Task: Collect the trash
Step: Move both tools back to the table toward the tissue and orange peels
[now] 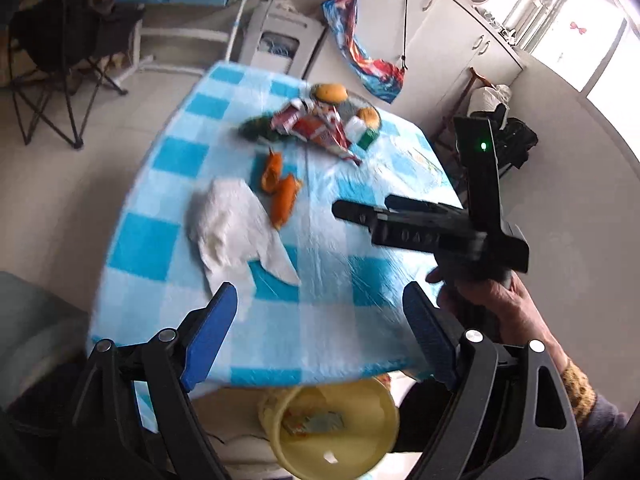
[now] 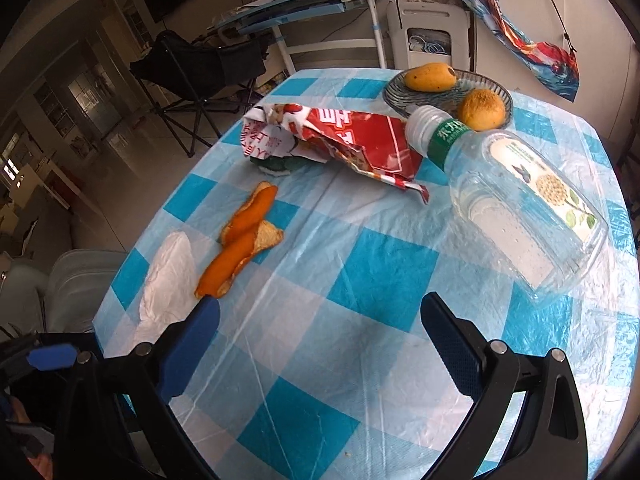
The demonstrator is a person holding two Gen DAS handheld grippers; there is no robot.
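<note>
Where fruit sits: plate [image 2: 394, 96]

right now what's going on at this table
A person is clearing trash with two handheld grippers. The left gripper and right gripper are open and empty above the checked tablecloth. Orange peel, a tissue, a red wrapper and a plastic bottle remain; the yellow bin holds scraps.

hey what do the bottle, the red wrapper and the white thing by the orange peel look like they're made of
Bottle: clear, glossy plastic; the tablecloth shows through it. Red wrapper: probably shiny printed plastic film, sharply creased. White thing: likely soft, matte tissue paper, crumpled.
</note>
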